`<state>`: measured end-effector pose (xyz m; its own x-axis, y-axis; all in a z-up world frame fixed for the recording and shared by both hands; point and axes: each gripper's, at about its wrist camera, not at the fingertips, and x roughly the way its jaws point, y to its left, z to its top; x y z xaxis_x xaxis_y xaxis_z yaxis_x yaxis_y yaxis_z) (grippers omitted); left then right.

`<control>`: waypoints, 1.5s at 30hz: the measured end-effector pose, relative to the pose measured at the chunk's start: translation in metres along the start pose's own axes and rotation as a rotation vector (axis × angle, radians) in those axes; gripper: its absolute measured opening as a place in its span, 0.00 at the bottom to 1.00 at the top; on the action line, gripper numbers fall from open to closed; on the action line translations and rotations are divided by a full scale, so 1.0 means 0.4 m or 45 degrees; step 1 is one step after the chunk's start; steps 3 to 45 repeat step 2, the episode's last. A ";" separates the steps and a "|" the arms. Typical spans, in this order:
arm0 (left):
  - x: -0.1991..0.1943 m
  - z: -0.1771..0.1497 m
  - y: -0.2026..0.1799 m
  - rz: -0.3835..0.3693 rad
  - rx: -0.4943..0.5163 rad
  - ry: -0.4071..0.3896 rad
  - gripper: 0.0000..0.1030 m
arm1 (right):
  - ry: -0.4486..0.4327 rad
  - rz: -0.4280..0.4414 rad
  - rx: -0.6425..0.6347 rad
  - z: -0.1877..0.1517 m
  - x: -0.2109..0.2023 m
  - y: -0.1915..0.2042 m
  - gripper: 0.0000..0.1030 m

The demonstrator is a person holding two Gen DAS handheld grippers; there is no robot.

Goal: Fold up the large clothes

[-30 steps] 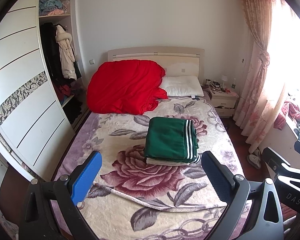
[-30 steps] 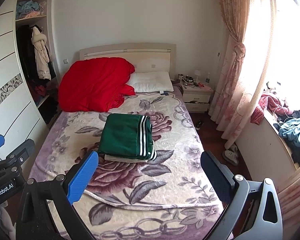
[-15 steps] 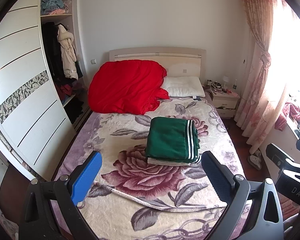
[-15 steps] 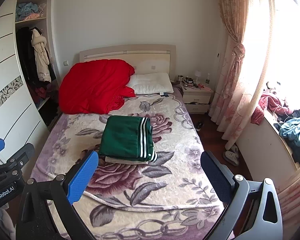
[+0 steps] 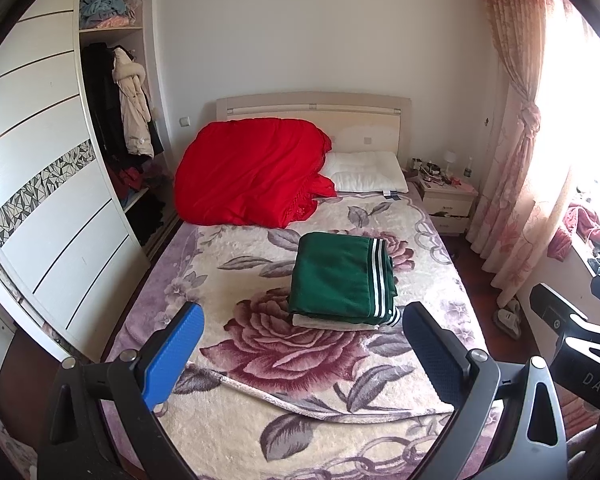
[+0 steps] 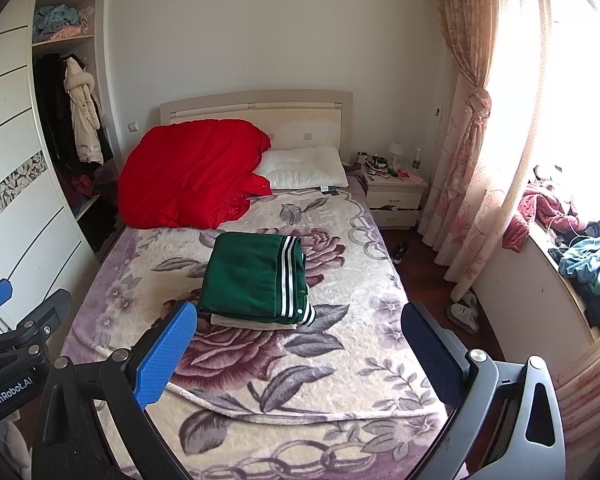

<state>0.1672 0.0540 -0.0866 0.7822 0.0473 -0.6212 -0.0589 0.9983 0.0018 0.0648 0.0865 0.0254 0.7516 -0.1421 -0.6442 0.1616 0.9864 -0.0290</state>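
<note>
Both tongs empty, held well back from the bed foot. Left gripper (image 5: pixel 300 344): blue-padded jaws spread wide, nothing between them. Right gripper (image 6: pixel 298 344): same, jaws wide apart, holding nothing.

Task item: folded dark green fabric garment with white side stripes (image 5: pixel 342 276), a neat rectangle mid-bed, ahead of both tongs and well apart from them. It sits on a thin cream folded piece (image 5: pixel 332 321) whose edge pokes out on the side nearest the tongs. Both rest on the floral plush blanket with big rose print (image 5: pixel 260 432). Beyond the stack: crumpled red quilt (image 5: pixel 252 172) and white pillow (image 5: pixel 366 176) by the headboard.

Fold looks finished, judging from the squared shape; likely end of cycle or about to fetch another piece.

Risks:
- One-sided grab of the stack would let the layers slide and the fold open.
- A pinch from above could catch the plush blanket too, dragging it.
- The striped edge on the right looks loosest and could flop if lifted from the left.
- More loose clothes (image 6: pixel 592 264) lie on the sill right of the right tong; carrying them over could knock the stack.

Writing: "GenRobot.AI" (image 6: pixel 10 396) on the left unit seen from the right camera; "DAS" (image 5: pixel 596 380) on the right unit seen from the left camera, cut off. No readable garment label.
</note>
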 end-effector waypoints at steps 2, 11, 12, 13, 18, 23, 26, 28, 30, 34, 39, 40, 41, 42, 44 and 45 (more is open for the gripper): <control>-0.001 0.000 0.001 -0.007 -0.001 -0.004 0.98 | -0.003 -0.004 0.003 0.000 0.000 0.005 1.00; -0.001 0.000 0.001 -0.007 -0.001 -0.004 0.98 | -0.003 -0.004 0.003 0.000 0.000 0.005 1.00; -0.001 0.000 0.001 -0.007 -0.001 -0.004 0.98 | -0.003 -0.004 0.003 0.000 0.000 0.005 1.00; -0.001 0.000 0.001 -0.007 -0.001 -0.004 0.98 | -0.003 -0.004 0.003 0.000 0.000 0.005 1.00; -0.001 0.000 0.001 -0.007 -0.001 -0.004 0.98 | -0.003 -0.004 0.003 0.000 0.000 0.005 1.00; -0.001 0.000 0.001 -0.007 -0.001 -0.004 0.98 | -0.003 -0.004 0.003 0.000 0.000 0.005 1.00; -0.001 0.000 0.001 -0.007 -0.001 -0.004 0.98 | -0.003 -0.004 0.003 0.000 0.000 0.005 1.00; -0.001 0.000 0.001 -0.007 -0.001 -0.004 0.98 | -0.003 -0.004 0.003 0.000 0.000 0.005 1.00; -0.001 0.000 0.001 -0.007 -0.001 -0.004 0.98 | -0.003 -0.004 0.003 0.000 0.000 0.005 1.00; -0.001 0.000 0.001 -0.007 -0.001 -0.004 0.98 | -0.003 -0.004 0.003 0.000 0.000 0.005 1.00; -0.001 0.000 0.001 -0.007 -0.001 -0.004 0.98 | -0.003 -0.004 0.003 0.000 0.000 0.005 1.00; -0.001 0.000 0.001 -0.007 -0.001 -0.004 0.98 | -0.003 -0.004 0.003 0.000 0.000 0.005 1.00; -0.001 0.000 0.001 -0.007 -0.001 -0.004 0.98 | -0.003 -0.004 0.003 0.000 0.000 0.005 1.00; -0.001 0.000 0.001 -0.007 -0.001 -0.004 0.98 | -0.003 -0.004 0.003 0.000 0.000 0.005 1.00; -0.001 0.000 0.001 -0.007 -0.001 -0.004 0.98 | -0.003 -0.004 0.003 0.000 0.000 0.005 1.00; -0.001 0.000 0.001 -0.007 -0.001 -0.004 0.98 | -0.003 -0.004 0.003 0.000 0.000 0.005 1.00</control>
